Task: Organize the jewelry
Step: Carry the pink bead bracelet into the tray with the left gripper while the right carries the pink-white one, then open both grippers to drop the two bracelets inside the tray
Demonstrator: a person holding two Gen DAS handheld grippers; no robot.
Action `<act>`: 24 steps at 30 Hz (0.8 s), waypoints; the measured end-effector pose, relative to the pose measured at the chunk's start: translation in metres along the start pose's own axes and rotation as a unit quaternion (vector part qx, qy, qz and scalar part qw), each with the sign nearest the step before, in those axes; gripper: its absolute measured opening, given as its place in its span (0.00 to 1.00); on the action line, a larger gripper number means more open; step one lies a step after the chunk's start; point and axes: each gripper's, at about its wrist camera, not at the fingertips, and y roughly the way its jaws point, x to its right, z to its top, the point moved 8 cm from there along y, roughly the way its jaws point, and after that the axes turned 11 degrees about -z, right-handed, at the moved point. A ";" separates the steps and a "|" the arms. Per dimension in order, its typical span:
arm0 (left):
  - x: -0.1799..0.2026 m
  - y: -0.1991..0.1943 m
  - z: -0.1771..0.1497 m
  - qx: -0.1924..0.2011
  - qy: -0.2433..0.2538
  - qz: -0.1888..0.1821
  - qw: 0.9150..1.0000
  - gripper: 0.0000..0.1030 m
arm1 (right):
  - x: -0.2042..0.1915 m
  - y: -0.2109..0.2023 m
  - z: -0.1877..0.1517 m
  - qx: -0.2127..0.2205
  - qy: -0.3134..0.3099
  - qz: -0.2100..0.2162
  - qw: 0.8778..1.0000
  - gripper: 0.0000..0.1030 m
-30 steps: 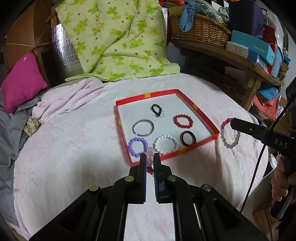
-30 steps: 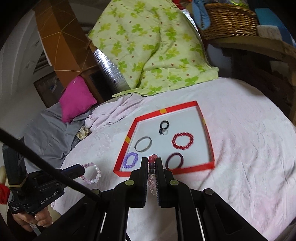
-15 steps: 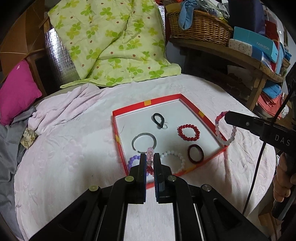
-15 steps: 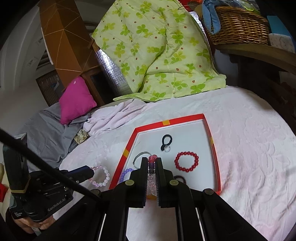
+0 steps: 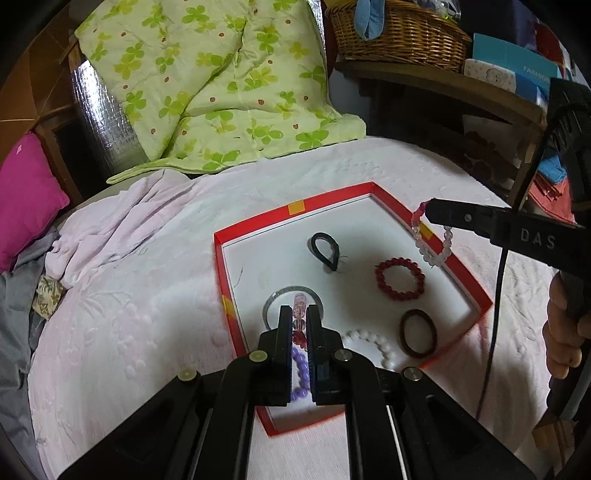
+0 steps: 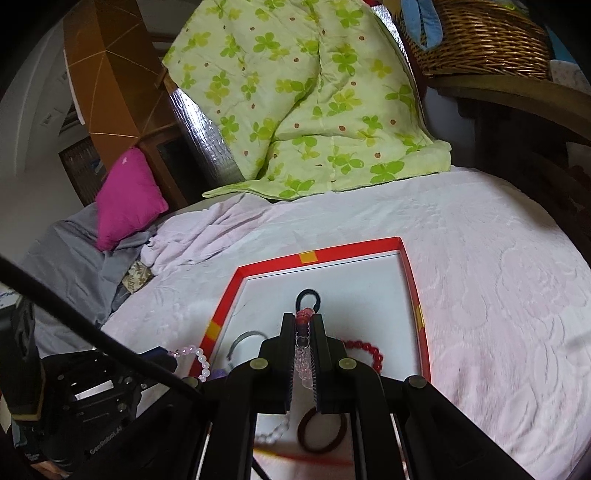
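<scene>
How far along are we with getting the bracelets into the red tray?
Done: six pieces lie in the red tray, among them the red bead bracelet and the white bead bracelet. In hand: the left gripper and the right gripper each grip a pink bead bracelet over the tray. Left: setting both down.

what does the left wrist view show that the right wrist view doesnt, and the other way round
Only the left wrist view: the right gripper from outside, shut on a pink and clear bead bracelet over the tray's right rim, a hand on its handle, blue boxes on the shelf, and the whole purple bead bracelet.

Only the right wrist view: the left gripper from outside, holding its own pale bead bracelet at the tray's left rim.

Both: the red tray, black loop, red bead bracelet, green quilt, magenta pillow, wicker basket.
</scene>
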 end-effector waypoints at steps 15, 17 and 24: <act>-0.060 0.104 0.036 -0.053 -0.036 -0.007 0.998 0.07 | 0.028 0.103 0.017 -0.071 0.019 -0.046 0.996 0.08; -0.062 0.116 0.034 -0.064 -0.042 -0.017 0.997 0.07 | 0.031 0.112 0.014 -0.087 0.026 -0.050 0.995 0.08; -0.056 0.094 0.028 -0.056 -0.041 -0.002 0.998 0.53 | 0.039 0.096 0.014 -0.079 0.041 -0.057 0.994 0.33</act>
